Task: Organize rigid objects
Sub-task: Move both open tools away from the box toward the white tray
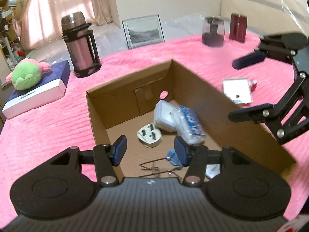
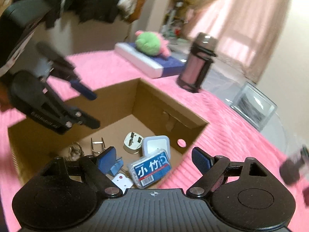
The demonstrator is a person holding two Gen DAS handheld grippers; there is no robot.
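An open cardboard box sits on a pink blanket. Inside lie a white plug adapter, a white square case, a clear blue-labelled box, a blue binder clip and wire clips. My left gripper is open and empty above the box's near side. My right gripper is open and empty over the box's right wall.
On the blanket stand a steel flask, a green plush on a blue-white box, a glass picture frame, a dark jar, a red box and a white card.
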